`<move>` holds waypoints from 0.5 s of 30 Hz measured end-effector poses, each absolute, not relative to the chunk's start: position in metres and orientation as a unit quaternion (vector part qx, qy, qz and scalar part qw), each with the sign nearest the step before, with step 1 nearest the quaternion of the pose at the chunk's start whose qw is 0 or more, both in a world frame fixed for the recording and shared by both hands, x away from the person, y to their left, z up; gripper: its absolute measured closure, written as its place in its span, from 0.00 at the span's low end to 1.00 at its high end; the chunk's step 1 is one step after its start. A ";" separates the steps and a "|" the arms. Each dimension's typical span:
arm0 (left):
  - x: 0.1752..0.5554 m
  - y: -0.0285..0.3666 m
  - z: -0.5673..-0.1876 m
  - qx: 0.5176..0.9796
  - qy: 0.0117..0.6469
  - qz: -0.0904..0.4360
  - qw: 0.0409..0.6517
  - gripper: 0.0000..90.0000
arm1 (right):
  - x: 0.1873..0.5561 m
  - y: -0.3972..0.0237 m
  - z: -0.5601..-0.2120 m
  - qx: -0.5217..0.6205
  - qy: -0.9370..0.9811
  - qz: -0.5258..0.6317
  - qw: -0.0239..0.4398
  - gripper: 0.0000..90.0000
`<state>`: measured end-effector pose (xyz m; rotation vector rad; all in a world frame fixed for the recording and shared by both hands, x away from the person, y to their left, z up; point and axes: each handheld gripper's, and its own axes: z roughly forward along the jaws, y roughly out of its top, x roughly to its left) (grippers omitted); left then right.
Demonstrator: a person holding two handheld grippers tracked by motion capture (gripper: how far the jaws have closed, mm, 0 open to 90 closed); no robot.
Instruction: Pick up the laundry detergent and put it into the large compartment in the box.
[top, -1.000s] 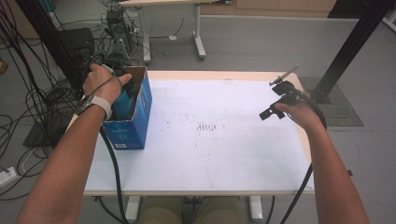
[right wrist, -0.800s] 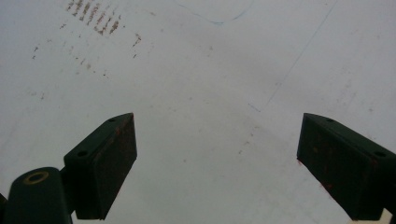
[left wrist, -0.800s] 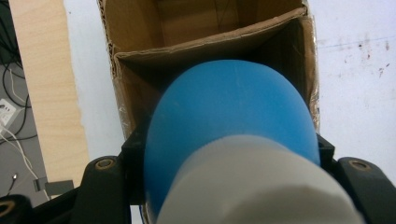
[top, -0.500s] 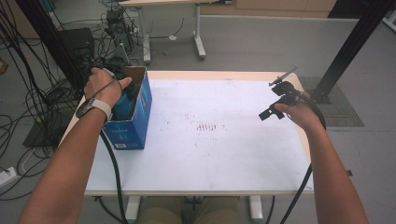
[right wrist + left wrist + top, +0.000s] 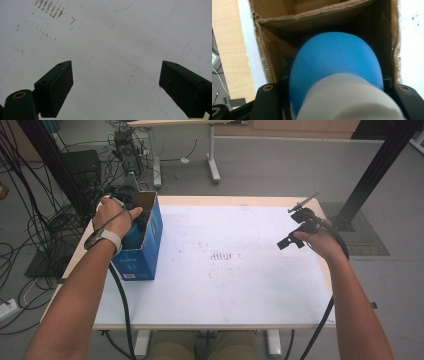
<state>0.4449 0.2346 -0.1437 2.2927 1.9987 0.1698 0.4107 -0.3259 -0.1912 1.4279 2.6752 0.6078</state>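
- Since the earlier frame, the left hand (image 5: 114, 215) sits slightly differently over the box (image 5: 145, 247); the right gripper (image 5: 116, 88) has stayed put.
- The left gripper (image 5: 332, 92) clamps a blue-and-white object (image 5: 337, 62) inside the box.
- The right gripper's jaws stand wide above the table (image 5: 240, 285).

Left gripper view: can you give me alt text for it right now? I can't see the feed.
A blue and white object sits clamped between the left gripper's black jaws, held over the open top of a cardboard box. The box stands on a white table with a wooden edge at the left.
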 end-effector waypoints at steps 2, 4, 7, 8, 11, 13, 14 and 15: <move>0.444 0.235 -0.145 0.751 0.656 0.056 0.049 0.44 | 0.411 -0.326 -0.191 0.463 0.864 0.197 0.024 0.13; 0.445 0.236 -0.149 0.752 0.656 0.052 0.049 0.44 | 0.410 -0.327 -0.192 0.464 0.864 0.197 0.024 0.13; 0.445 0.236 -0.152 0.751 0.656 0.050 0.050 0.44 | 0.410 -0.327 -0.193 0.462 0.865 0.196 0.023 0.13; 0.445 0.237 -0.153 0.751 0.656 0.049 0.049 0.44 | 0.410 -0.327 -0.192 0.465 0.863 0.195 0.022 0.13; 0.446 0.236 -0.159 0.752 0.656 0.047 0.045 0.44 | 0.410 -0.327 -0.193 0.465 0.863 0.196 0.022 0.13; 0.446 0.236 -0.160 0.751 0.657 0.046 0.045 0.44 | 0.409 -0.327 -0.194 0.466 0.863 0.195 0.022 0.13; 0.447 0.237 -0.162 0.752 0.657 0.045 0.044 0.44 | 0.409 -0.327 -0.194 0.466 0.863 0.195 0.022 0.13; 0.446 0.237 -0.162 0.751 0.657 0.046 0.045 0.44 | 0.410 -0.327 -0.194 0.466 0.863 0.195 0.021 0.13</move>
